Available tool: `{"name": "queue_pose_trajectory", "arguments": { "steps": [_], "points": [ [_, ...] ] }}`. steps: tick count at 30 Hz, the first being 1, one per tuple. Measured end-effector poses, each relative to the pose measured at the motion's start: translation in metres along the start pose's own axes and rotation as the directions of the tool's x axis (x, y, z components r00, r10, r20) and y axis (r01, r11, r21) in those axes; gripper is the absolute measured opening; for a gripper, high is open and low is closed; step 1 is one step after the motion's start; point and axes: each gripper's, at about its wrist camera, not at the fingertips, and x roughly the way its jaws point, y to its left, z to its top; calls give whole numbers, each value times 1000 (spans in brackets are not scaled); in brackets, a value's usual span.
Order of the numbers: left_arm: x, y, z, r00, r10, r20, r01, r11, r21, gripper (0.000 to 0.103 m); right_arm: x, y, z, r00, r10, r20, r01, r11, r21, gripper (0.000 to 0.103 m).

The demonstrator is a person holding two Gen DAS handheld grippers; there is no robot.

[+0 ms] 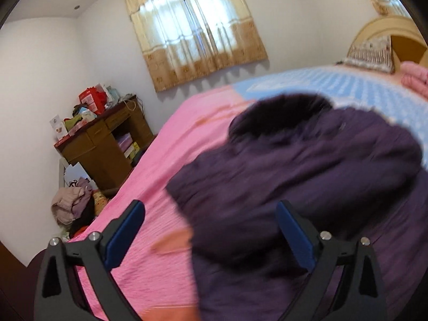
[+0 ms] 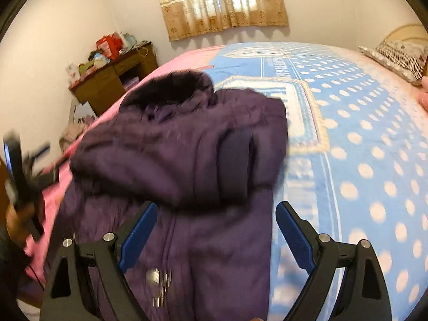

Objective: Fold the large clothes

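1. My left gripper [image 1: 211, 234] stands with its jaws spread wide and nothing pressed between the blue pads [image 1: 123, 234]; the pink sheet [image 1: 165, 160] and the edge of the coat show through the gap.
2. The purple coat [image 1: 307, 165] lies on the bed, ahead of my left gripper and mostly to its right; its near fold reaches in between the fingers from the right side, and I cannot tell whether it brushes the right pad.
3. The coat's dark fur collar [image 1: 281, 115] sits at the far end, away from both my grippers.
4. My right gripper [image 2: 216, 234] is likewise released, jaws apart, gripping nothing; it hangs above the lower body of the coat [image 2: 187, 160], which fills the gap between its pads.
5. A folded-over bulk of the coat, with a dark cuff [image 2: 235, 163], lies just beyond my right fingertips.
6. In the right wrist view my left gripper [image 2: 18, 171] appears blurred at the far left, beside the coat's left edge.
7. The blue dotted blanket [image 2: 361, 147] lies to the right of the coat; a wooden desk [image 1: 107, 144] stands past the bed's far corner.
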Motion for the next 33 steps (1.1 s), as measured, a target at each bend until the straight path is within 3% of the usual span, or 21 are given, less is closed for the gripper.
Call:
{"name": "queue_pose_trajectory", "arguments": {
  "steps": [3, 4, 6, 7, 8, 10, 12, 15, 18, 19, 21, 23, 25, 27, 29, 33],
  "points": [
    [13, 0, -15, 998, -52, -20, 53, 998, 46, 98, 42, -9, 28, 993, 82, -87, -74, 993, 91, 91],
    [15, -1, -15, 997, -72, -12, 72, 996, 42, 97, 56, -11, 32, 987, 98, -125, -83, 990, 115, 81],
    [18, -4, -13, 994, -105, -22, 106, 993, 42, 90, 78, -5, 39, 981, 109, -162, -89, 988, 125, 44],
    [21, -6, -10, 991, -132, -37, 133, 990, 36, 75, 76, 1, 43, 985, 95, -142, -81, 991, 104, 43],
    [23, -5, -10, 983, -170, -61, 172, 985, 26, 53, 73, 5, 48, 989, 80, -124, -70, 994, 85, 42],
    [22, -4, -14, 971, -218, -98, 220, 976, 8, 43, 60, 16, 55, 998, 0, -70, 2, 1000, 28, 42],
    [20, -8, -28, 965, -225, -136, 232, 972, 43, 43, 55, 21, 59, 998, -51, -45, 51, 999, -7, 42],
    [14, -15, -54, 953, -219, -210, 243, 965, 96, 43, 71, 25, 52, 986, -125, -108, 116, 989, -87, 44],
    [2, -4, -56, 960, -211, -185, 224, 973, 53, 45, 66, 23, 42, 976, -189, -106, 176, 977, -123, 61],
    [-3, 2, -51, 965, -201, -169, 208, 978, 26, 46, 60, 26, 40, 975, -208, -83, 196, 971, -135, 63],
    [-14, 17, -36, 977, -186, -99, 182, 982, -51, 56, 46, 40, 45, 978, -206, -26, 199, 966, -167, 63],
    [-24, 32, -19, 989, -143, -21, 140, 982, -126, 82, 39, 62, 56, 992, -125, 10, 124, 970, -210, 63],
    [-26, 37, -6, 991, -128, 28, 131, 976, -173, 89, 39, 89, 74, 1000, -9, -6, 7, 966, -259, 64],
    [-19, 33, -1, 987, -156, 22, 157, 964, -214, 90, 52, 125, 95, 988, 143, -66, -156, 944, -292, 65],
    [-7, 25, -3, 976, -219, 1, 211, 940, -270, 90, 71, 161, 113, 963, 243, -118, -268, 913, -308, 66],
    [26, 25, -25, 959, -252, -128, 191, 911, -366, 90, 136, 248, 127, 915, 288, -283, -380, 853, -358, 66]
  ]
}}
